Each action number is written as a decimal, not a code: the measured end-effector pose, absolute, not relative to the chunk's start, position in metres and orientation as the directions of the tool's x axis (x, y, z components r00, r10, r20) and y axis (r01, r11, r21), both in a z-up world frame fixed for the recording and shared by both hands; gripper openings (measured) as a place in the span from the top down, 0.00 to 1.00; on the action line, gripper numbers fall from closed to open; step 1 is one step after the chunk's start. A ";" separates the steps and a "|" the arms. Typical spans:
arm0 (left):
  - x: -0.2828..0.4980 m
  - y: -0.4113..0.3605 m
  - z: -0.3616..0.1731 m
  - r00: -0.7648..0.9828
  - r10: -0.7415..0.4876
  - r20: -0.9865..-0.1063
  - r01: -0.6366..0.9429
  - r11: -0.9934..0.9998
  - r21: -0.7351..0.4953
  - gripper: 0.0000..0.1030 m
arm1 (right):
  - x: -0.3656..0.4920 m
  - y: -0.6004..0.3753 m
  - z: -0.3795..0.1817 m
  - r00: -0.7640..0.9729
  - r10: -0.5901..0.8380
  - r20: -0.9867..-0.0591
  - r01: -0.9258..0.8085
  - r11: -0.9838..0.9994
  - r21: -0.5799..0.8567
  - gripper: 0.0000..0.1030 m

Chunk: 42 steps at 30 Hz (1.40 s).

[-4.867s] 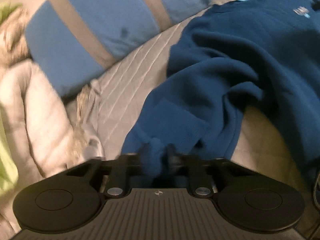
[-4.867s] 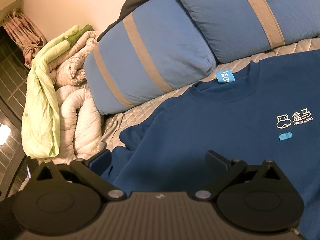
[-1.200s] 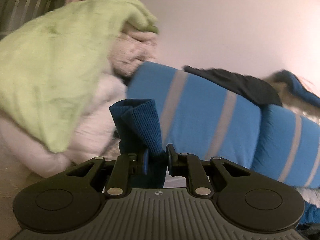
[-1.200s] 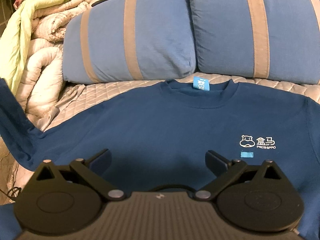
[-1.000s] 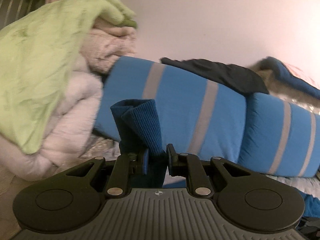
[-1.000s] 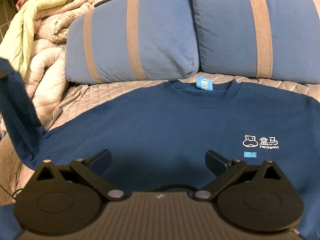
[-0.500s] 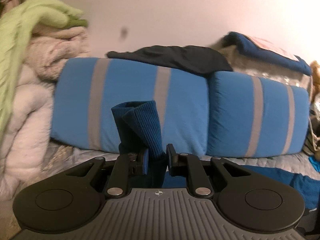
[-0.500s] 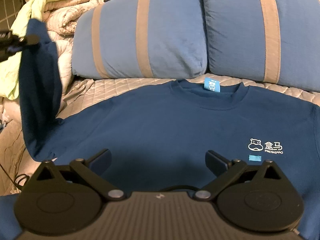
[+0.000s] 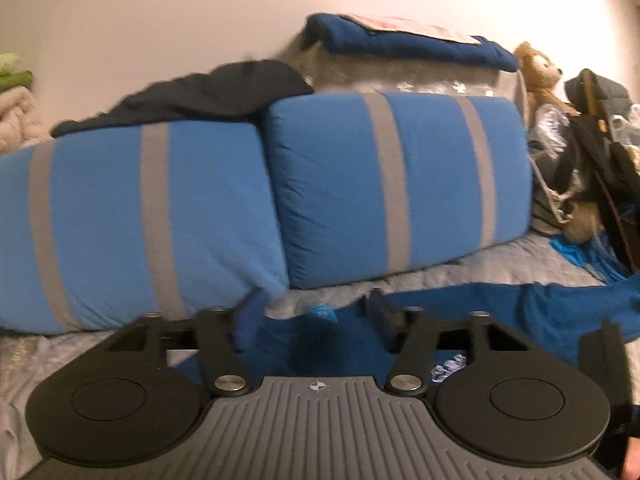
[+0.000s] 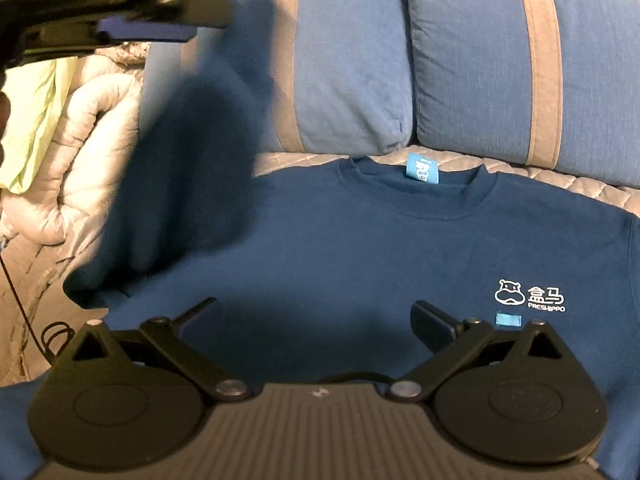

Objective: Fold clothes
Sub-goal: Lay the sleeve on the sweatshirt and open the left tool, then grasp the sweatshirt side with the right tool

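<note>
Right gripper (image 10: 316, 320): seen at the bottom of the right wrist view, its two black fingers spread wide with nothing between them, held over the lower chest of the garment.
Left gripper (image 9: 316, 312): seen at the bottom of the left wrist view, fingers parted with a clear gap; in the right wrist view it appears blurred at the upper left (image 10: 120, 20).
Dark blue long-sleeved sweatshirt (image 10: 360, 256): laid front-up on the bed, filling the middle of the right wrist view, collar towards the pillows; a white hippo logo (image 10: 528, 294) is printed at the right of the chest and a light blue neck label (image 10: 422, 168) is sewn inside the collar.
Sleeve (image 10: 180, 168): seen blurred at the left of the right wrist view, below the left gripper; whether it is touched by that gripper cannot be told.
Grey quilted bed cover (image 10: 560, 184): shown as a strip between collar and pillows.
Two blue pillows with grey stripes (image 9: 400, 184): stood side by side behind the sweatshirt, touching each other, against a pale wall.
Black garment (image 9: 192, 96): draped over the left pillow's top.
Pale quilted duvet (image 10: 92, 152): bundled at the left edge.
Brown teddy bear (image 9: 538, 68): at the upper right, beyond the pillows.
</note>
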State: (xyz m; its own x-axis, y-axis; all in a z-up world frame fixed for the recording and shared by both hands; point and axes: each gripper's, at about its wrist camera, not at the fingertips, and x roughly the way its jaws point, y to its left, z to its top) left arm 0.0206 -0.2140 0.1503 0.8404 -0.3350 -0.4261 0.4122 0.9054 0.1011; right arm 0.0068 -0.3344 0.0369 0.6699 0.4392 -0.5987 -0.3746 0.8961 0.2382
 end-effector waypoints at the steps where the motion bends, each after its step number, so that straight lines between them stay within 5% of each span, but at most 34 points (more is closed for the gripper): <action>1: 0.019 -0.212 0.150 0.838 -0.336 -0.430 0.415 0.904 0.102 0.38 | 0.007 -0.335 0.037 0.670 0.437 -0.600 -0.373 0.897 0.237 0.00; 12: -0.022 -0.132 0.148 0.857 -0.197 -0.476 0.308 0.936 0.168 0.37 | 0.004 -0.331 0.035 0.674 0.414 -0.612 -0.393 0.902 0.177 0.00; 18: -0.044 -0.080 0.134 0.855 -0.117 -0.505 0.221 0.964 0.151 0.36 | -0.011 -0.317 0.043 0.700 0.409 -0.585 -0.508 0.861 -0.005 0.00; 32: -0.071 -0.017 0.111 0.842 -0.072 -0.534 0.148 0.984 0.102 0.36 | -0.055 -0.345 0.106 0.664 0.387 -0.640 -0.745 0.416 -0.522 0.01; 42: -0.081 0.000 0.098 0.842 -0.083 -0.533 0.143 0.987 0.073 0.36 | -0.025 -0.315 0.055 0.611 0.384 -0.692 -0.784 0.168 -0.598 0.14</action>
